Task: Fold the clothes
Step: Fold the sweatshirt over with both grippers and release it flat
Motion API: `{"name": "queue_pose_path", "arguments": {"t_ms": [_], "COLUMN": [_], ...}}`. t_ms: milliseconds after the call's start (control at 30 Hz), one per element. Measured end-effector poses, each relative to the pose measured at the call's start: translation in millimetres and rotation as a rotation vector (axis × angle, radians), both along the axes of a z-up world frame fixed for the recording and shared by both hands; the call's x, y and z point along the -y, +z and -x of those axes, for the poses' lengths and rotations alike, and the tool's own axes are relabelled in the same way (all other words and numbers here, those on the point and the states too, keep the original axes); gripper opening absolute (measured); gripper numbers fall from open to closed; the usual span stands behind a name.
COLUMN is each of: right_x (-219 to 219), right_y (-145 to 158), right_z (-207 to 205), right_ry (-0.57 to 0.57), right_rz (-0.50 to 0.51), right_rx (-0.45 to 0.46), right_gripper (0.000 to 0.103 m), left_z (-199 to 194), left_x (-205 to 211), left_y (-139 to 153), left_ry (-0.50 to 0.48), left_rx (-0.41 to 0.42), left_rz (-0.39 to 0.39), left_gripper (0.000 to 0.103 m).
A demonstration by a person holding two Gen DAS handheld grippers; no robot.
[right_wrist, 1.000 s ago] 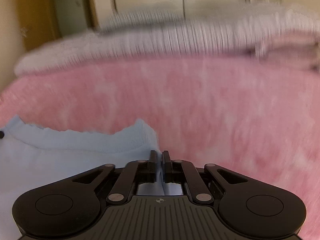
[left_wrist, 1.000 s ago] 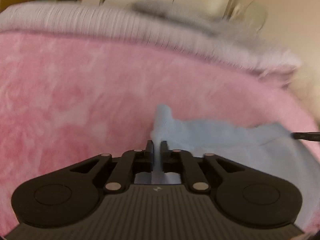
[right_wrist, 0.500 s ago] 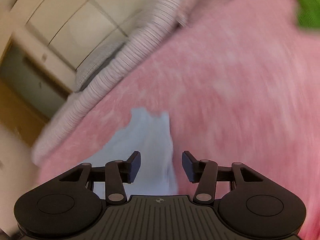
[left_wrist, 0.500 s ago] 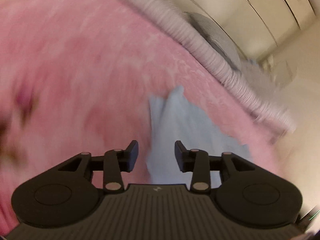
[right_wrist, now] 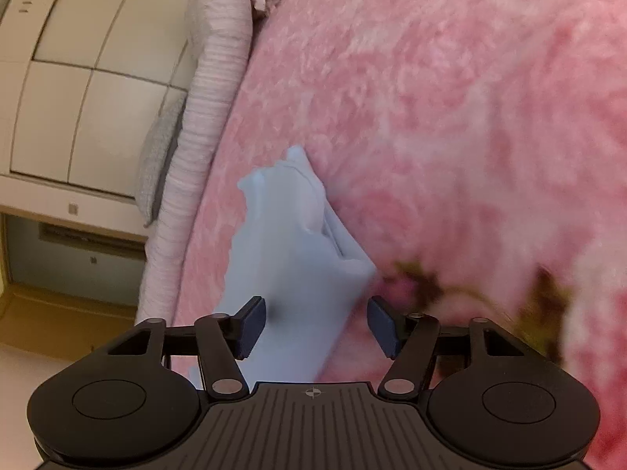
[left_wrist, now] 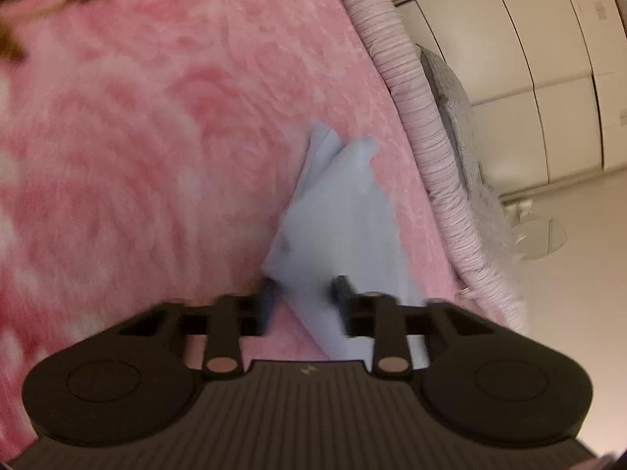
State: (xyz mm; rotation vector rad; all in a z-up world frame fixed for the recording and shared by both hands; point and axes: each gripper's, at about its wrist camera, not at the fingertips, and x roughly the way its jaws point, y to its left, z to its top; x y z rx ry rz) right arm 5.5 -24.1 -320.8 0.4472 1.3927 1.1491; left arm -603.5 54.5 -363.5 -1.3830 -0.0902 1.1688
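Light-blue garment [left_wrist: 345,211] is lying folded on the pink fleece blanket [left_wrist: 156,137]; cream wardrobe [left_wrist: 529,58] is standing behind. Your left gripper [left_wrist: 303,288] and right gripper [right_wrist: 317,321] have just been closing, jaws gaping, cloth between unpinched. Left fingertips [left_wrist: 340,284] are blurring.

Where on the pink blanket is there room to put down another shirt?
The biggest bare patch of pink blanket is on the side of the light blue cloth away from the ribbed pillow. The strip between the cloth and the pillow is narrow. It is crowded near both claws, left claw and right claw, where the cloth lies.
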Motion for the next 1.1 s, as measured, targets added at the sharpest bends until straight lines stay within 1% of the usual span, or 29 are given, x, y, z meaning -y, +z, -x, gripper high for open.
{"name": "queue_pose_path", "arguments": {"t_ms": [33, 133, 200, 267, 300, 333, 400, 433, 467, 500, 567, 600, 633, 667, 733, 800, 867, 900, 967, 1000, 1033, 1067, 1100], "right_x": [-4, -5, -4, -2, -1, 2, 12, 16, 20, 25, 25, 23, 18, 9, -9, -26, -45, -54, -72, -77, -79, -81, -83], "right_y": [3, 5, -5, -14, -18, -18, -9, 1, 13, 27, 52, 65, 71, 73, 73, 64, 49, 41, 22, 15, 10, 6, 1], "right_z": [0, 5, 11, 10, 10, 8, 2, 0, 0, 2, 21, 32, 48, 67, 105, 144, 176, 188, 201, 197, 187, 176, 166], "right_ry": [0.001, -0.007, -0.006, -0.011, -0.014, -0.013, -0.006, 0.000, 0.005, 0.008, 0.070, 0.109, 0.179, 0.273, 0.451, 0.604, 0.715, 0.757, 0.814, 0.806, 0.775, 0.743, 0.712], "right_rz": [0.006, 0.009, 0.041, 0.040, 0.035, 0.042, 0.073, 0.084, 0.085, 0.083, 0.037, 0.008, -0.032, -0.082, -0.175, -0.248, -0.267, -0.269, -0.229, -0.203, -0.177, -0.152, -0.127], "right_rx": [0.039, 0.105, 0.142, 0.116, 0.094, 0.080, 0.082, 0.121, 0.193, 0.282, 0.507, 0.626, 0.706, 0.757, 0.845, 0.902, 0.984, 1.021, 1.077, 1.095, 1.107, 1.119, 1.130], "right_gripper": [0.016, 0.013, 0.013, 0.013, 0.014, 0.018, 0.023, 0.026, 0.027, 0.027, 0.028, 0.028, 0.028, 0.028, 0.028, 0.027, 0.027, 0.027, 0.027, 0.027, 0.027, 0.027, 0.027], "left_z": [-2, -8, -13, -14, -15, -16, -17, -15, -13, -12, -11, -13, -21, -34, -64, -97, -126, -138, -162, -168, -164, -160, -154], "left_x": [-2, -1, -1, 3, 3, 3, 4, 7, 10, 13, 20, 22, 18, 12, 1, -11, -22, -27, -37, -42, -45, -49, -53], "left_y": [4, 9, 6, -4, 2, 7, 19, 29, 38, 48, 67, 75, 79, 81, 80, 73, 63, 57, 44, 38, 33, 27, 23], "left_ry": [-0.031, -0.096, -0.129, -0.140, -0.147, -0.154, -0.164, -0.157, -0.149, -0.141, -0.125, -0.132, -0.176, -0.227, -0.329, -0.420, -0.485, -0.508, -0.552, -0.563, -0.548, -0.532, -0.519], "left_rx": [-0.045, -0.168, -0.246, -0.266, -0.282, -0.298, -0.338, -0.381, -0.422, -0.458, -0.530, -0.548, -0.527, -0.518, -0.525, -0.541, -0.561, -0.604, -0.690, -0.727, -0.753, -0.778, -0.782], "left_rz": [-0.026, -0.080, -0.101, -0.099, -0.095, -0.092, -0.086, -0.089, -0.095, -0.105, -0.127, -0.143, -0.169, -0.198, -0.244, -0.275, -0.294, -0.295, -0.295, -0.294, -0.289, -0.284, -0.280], "left_gripper": [0.013, 0.013, 0.014, 0.016, 0.016, 0.017, 0.021, 0.022, 0.017, 0.017, 0.017, 0.017, 0.017, 0.017, 0.017, 0.017, 0.018, 0.019, 0.019, 0.019, 0.016, 0.005, 0.003]}}
